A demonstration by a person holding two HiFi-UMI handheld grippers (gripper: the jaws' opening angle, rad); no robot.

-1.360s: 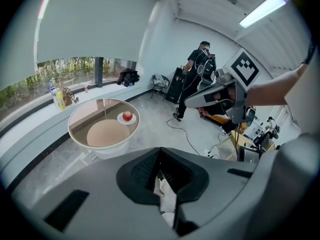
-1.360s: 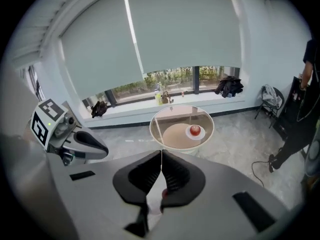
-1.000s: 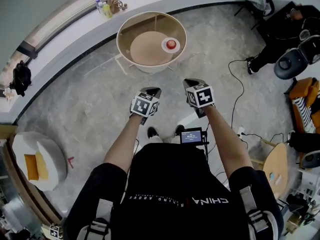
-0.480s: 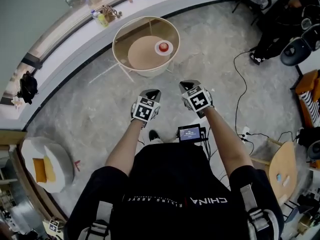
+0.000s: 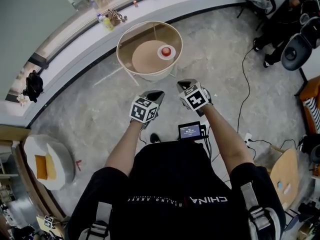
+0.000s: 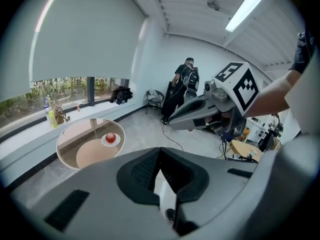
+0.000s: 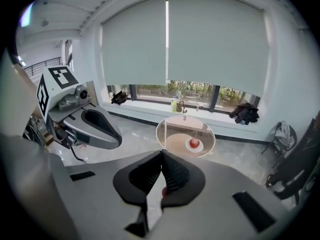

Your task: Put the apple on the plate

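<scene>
A red apple (image 5: 166, 50) rests on a small white plate (image 5: 160, 54) at the right side of a round glass-rimmed table (image 5: 144, 60). The left gripper view also shows the apple (image 6: 110, 136) on its plate (image 6: 117, 142), and so does the right gripper view, with the apple (image 7: 194, 142) on the plate (image 7: 187, 147). My left gripper (image 5: 155, 94) and right gripper (image 5: 184, 84) hover side by side over the floor, well short of the table. Both are shut with nothing between the jaws. Each appears in the other's view: the right gripper (image 6: 171, 121) and the left gripper (image 7: 116, 139).
A curved window ledge (image 5: 75, 31) with bottles (image 5: 106, 22) runs behind the table. A black cable (image 5: 243, 84) trails over the floor at right, near chairs (image 5: 299, 49) and a person in black (image 6: 184, 81). A white stool with an orange cushion (image 5: 42, 165) stands at the left.
Both grippers have drifted a little, the left one more, and sit slightly higher. The apple stays on the plate. Both jaws remain shut.
</scene>
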